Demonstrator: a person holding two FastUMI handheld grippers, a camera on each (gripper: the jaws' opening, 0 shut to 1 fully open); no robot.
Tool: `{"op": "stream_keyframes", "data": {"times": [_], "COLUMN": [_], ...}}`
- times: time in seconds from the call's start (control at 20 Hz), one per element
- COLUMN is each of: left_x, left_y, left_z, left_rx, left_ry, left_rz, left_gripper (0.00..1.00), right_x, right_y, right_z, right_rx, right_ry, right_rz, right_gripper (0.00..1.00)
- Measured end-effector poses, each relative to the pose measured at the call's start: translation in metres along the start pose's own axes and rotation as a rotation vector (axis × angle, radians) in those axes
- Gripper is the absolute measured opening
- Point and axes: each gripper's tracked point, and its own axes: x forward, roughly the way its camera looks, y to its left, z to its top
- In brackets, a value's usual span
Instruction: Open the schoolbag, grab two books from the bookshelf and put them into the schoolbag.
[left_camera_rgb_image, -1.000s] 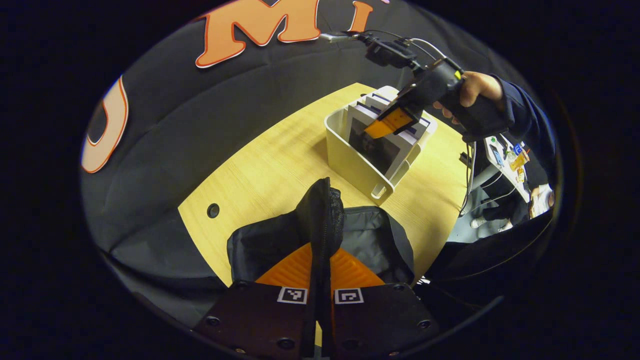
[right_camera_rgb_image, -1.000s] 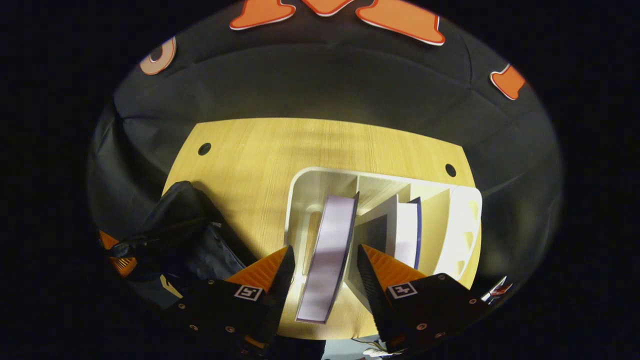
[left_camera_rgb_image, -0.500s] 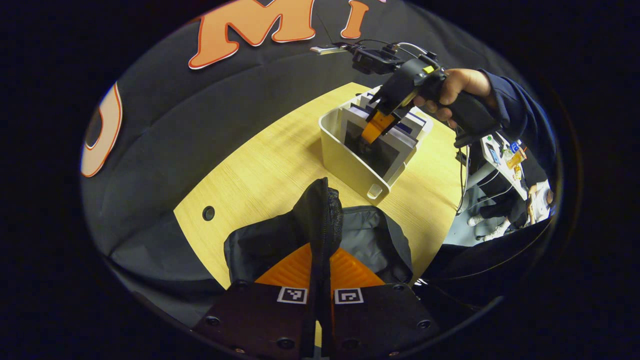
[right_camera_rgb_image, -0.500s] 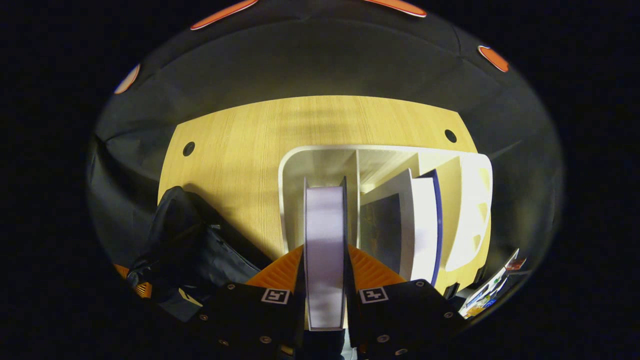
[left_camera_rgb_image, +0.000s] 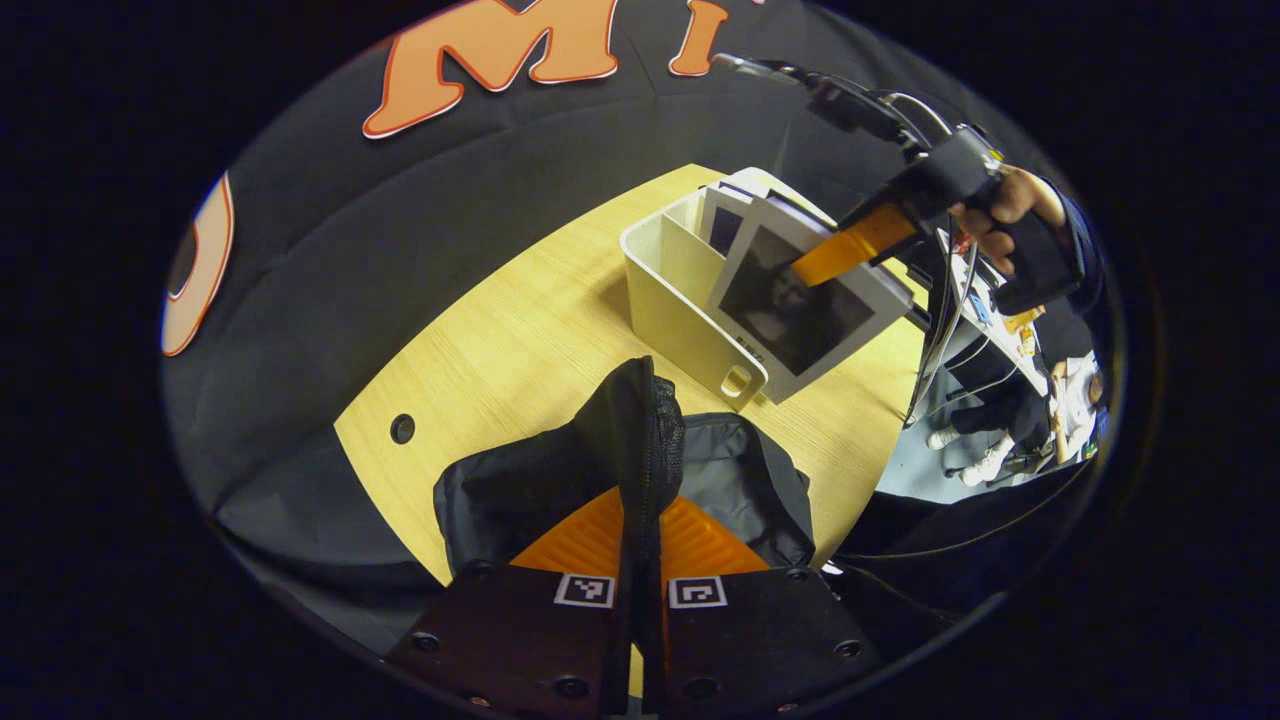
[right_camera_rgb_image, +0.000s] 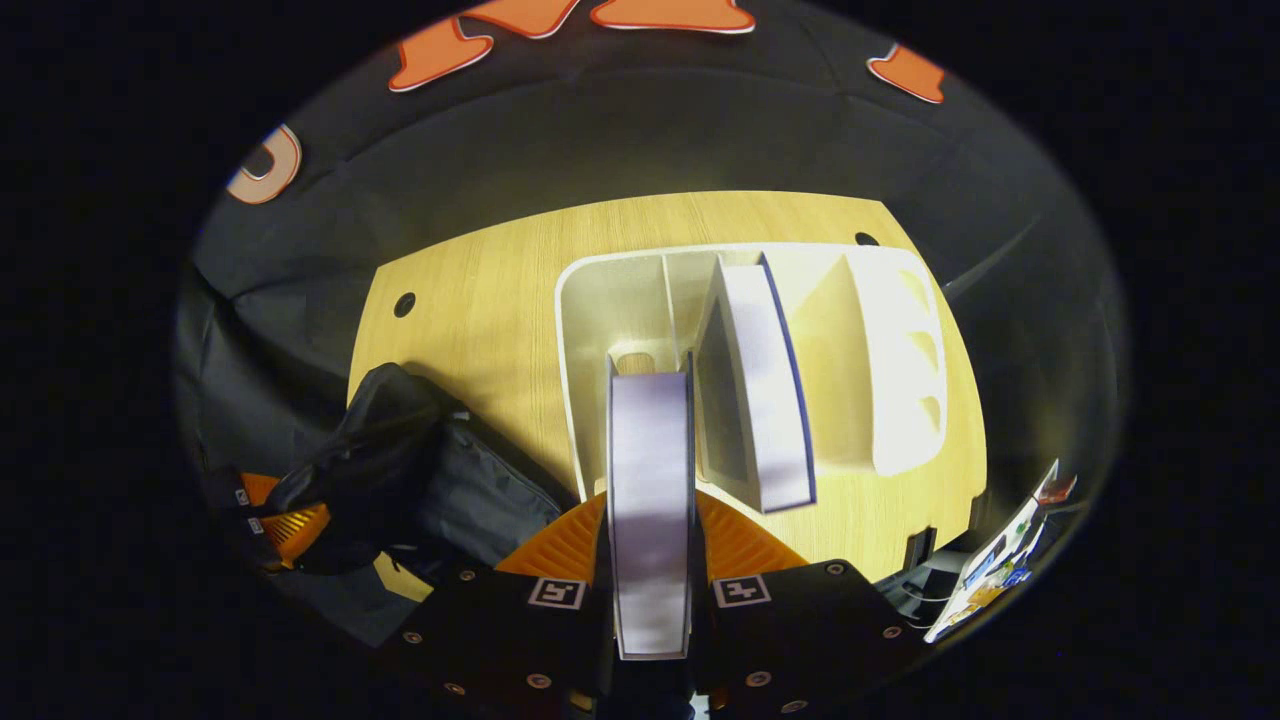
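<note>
left gripper view
left claw (left_camera_rgb_image: 640, 520): closed flat on a fold of the bag (left_camera_rgb_image: 640, 440) rim, holding it up; bag sits at the near table (left_camera_rgb_image: 520, 330) edge.
right claw (left_camera_rgb_image: 850, 243): seen farther off, pinching the top edge of a book (left_camera_rgb_image: 805, 305); book hangs tilted, lower corner just beside the shelf (left_camera_rgb_image: 665, 295) front wall, near the handle cutout.
bag mouth: opening lies right of the held fold, grey lining visible; how wide it gapes I cannot tell.

right gripper view
right claw (right_camera_rgb_image: 650, 545): both fingers pressed on the book (right_camera_rgb_image: 650, 500), seen edge-on, upright between them.
shelf (right_camera_rgb_image: 590, 290): white, several slots; front slot now empty, second book (right_camera_rgb_image: 755, 390) leans in the next slot.
bag (right_camera_rgb_image: 400, 480): down-left of the shelf, left claw (right_camera_rgb_image: 290, 525) at its near side.

risks
snag: book's lower corner could catch the shelf wall if swung toward the bag before it is fully clear.
swing: grip is at one edge only, so the book may pivot or slip in a fast move.
bag: mouth looks narrow and soft; book may land on the rim and fold it in.

room
path: open table between shelf and bag, nothing in between.
edges: bag is close to the table edge; push on it could slide it off.
</note>
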Motion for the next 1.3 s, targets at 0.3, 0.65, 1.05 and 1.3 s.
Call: {"op": "stream_keyframes", "data": {"times": [0.3,0.65,1.05,1.3], "left_x": [0.01,0.01,0.01,0.013], "left_y": [-0.008,-0.01,-0.012,-0.013], "left_z": [0.0,0.0,-0.003,-0.002], "left_rx": [0.005,-0.001,-0.041,-0.062], "left_ry": [0.014,0.023,0.008,-0.001], "left_rz": [-0.007,0.002,-0.012,-0.029], "left_gripper": [0.06,0.06,0.06,0.06], "right_x": [-0.041,-0.069,-0.076,-0.069], "right_y": [-0.015,-0.01,0.008,0.032], "right_z": [-0.035,-0.073,-0.111,-0.12], "right_rx": [0.066,0.135,0.22,0.307], "right_ry": [-0.045,-0.081,-0.092,-0.106], "right_rz": [0.061,0.181,0.33,0.482], "right_gripper": [0.32,0.3,0.28,0.29]}}
